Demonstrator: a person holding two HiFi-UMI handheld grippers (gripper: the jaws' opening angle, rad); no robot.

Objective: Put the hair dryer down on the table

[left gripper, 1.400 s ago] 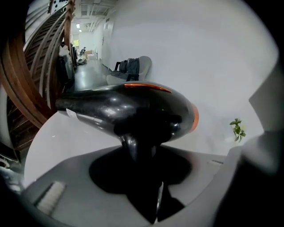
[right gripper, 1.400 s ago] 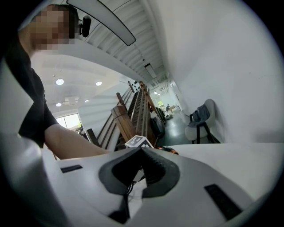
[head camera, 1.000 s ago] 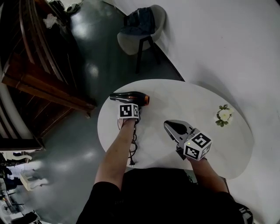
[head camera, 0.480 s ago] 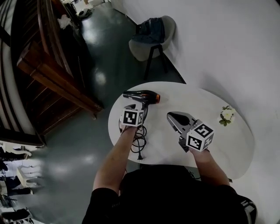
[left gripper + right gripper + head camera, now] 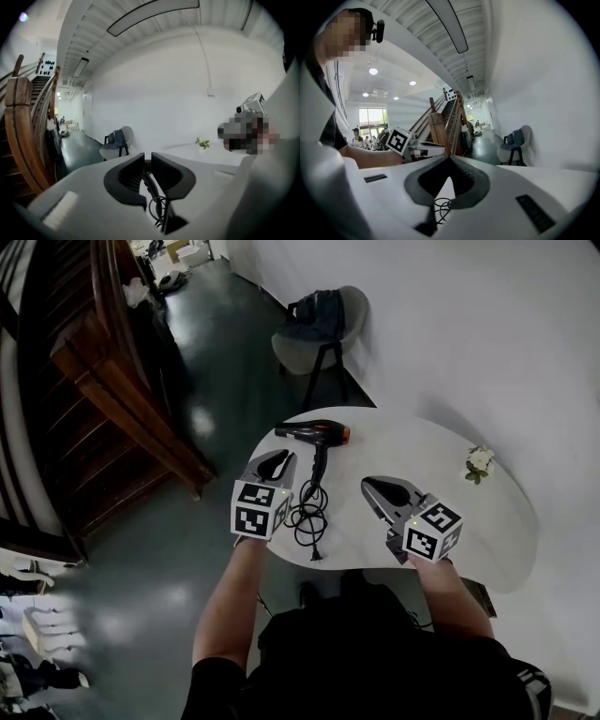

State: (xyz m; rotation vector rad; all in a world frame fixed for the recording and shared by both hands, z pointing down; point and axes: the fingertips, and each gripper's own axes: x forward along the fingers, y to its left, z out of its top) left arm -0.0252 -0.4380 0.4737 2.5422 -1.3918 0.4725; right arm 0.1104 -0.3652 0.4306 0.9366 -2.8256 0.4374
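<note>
**Head view, with both gripper views.** The hair dryer (image 5: pixel 314 433) lies on the far left part of the round table (image 5: pixel 450 521). Its orange end points right, its handle points toward me, and its cord (image 5: pixel 307 514) is coiled on the near side.

A second ago my left gripper (image 5: pixel 272 463) stood at the dryer's handle with its jaws spread wide. It has since drawn back toward the near left edge and now sits apart from the dryer, touching neither it nor the cord. In the left gripper view the jaws are closing: only a narrow slit remains between them, nothing sits in it, and the cord shows on the tabletop beyond.

My right gripper (image 5: pixel 382 489) hovers over the near middle of the table. Its jaws are pressed together at the tips and pinch nothing.

I judge that the release is done and the dryer rests on the table by its own weight, so the task looks complete. All that remains is to keep both grippers clear of the cord.
</note>
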